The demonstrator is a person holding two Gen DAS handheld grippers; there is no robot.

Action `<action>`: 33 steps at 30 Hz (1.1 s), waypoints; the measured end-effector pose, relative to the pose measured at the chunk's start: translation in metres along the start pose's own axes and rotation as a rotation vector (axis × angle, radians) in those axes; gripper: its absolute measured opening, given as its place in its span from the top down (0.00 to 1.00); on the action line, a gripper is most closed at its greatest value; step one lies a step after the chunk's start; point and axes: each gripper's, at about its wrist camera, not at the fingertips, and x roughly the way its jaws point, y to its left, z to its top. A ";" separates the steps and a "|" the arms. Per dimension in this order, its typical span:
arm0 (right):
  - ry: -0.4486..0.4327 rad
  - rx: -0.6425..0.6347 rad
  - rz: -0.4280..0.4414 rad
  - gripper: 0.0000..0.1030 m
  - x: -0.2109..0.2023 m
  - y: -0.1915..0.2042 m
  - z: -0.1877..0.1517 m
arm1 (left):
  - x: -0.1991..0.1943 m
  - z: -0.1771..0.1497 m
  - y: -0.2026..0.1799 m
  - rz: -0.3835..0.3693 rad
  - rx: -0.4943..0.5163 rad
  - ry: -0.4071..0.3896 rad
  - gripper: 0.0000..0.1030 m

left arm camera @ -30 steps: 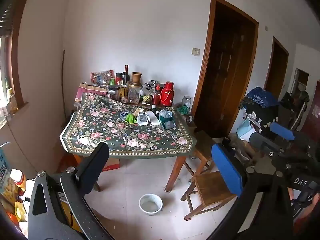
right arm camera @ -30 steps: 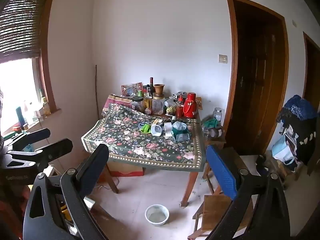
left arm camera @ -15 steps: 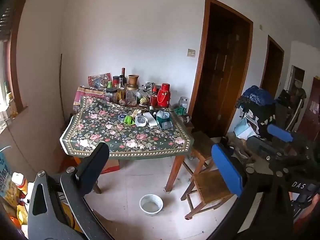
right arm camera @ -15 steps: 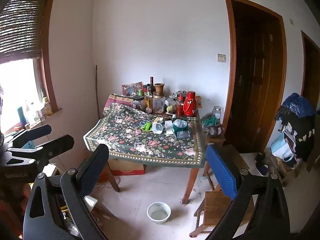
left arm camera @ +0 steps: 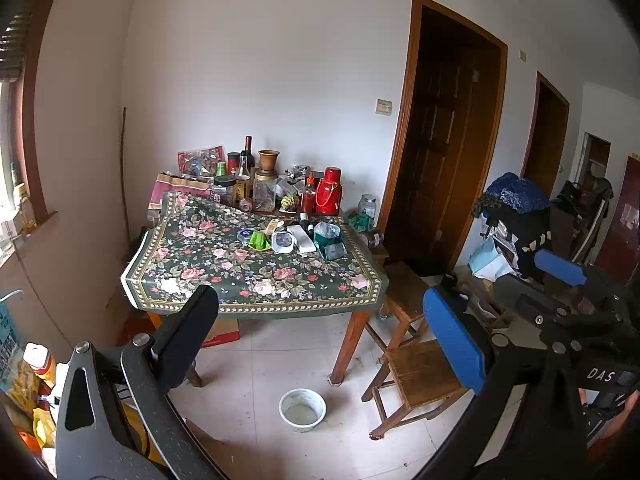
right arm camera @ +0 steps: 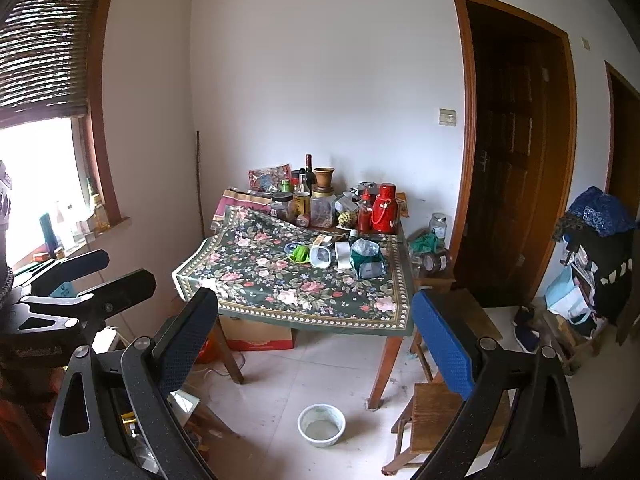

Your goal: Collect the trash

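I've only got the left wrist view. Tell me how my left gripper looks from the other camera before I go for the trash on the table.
Observer: The right wrist view catches the left gripper side-on at the frame's left edge, with its jaws apart and nothing between them.
Operator: Now report the right gripper.
Observer: The right gripper is open too and empty, pointed towards the near edge of the table.
Operator: Give me the window side. I see only a sliver of it.
Observer: A dark bottle stands upright on the windowsill, well off to the left of the table.
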 end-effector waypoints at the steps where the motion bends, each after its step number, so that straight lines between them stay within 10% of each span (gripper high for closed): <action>1: 0.001 -0.001 0.001 0.06 0.001 0.000 0.000 | 0.000 0.001 0.000 0.002 0.000 0.000 0.00; 33: 0.010 0.010 0.003 0.06 0.005 -0.001 -0.002 | 0.011 -0.003 0.002 0.008 0.001 0.006 0.00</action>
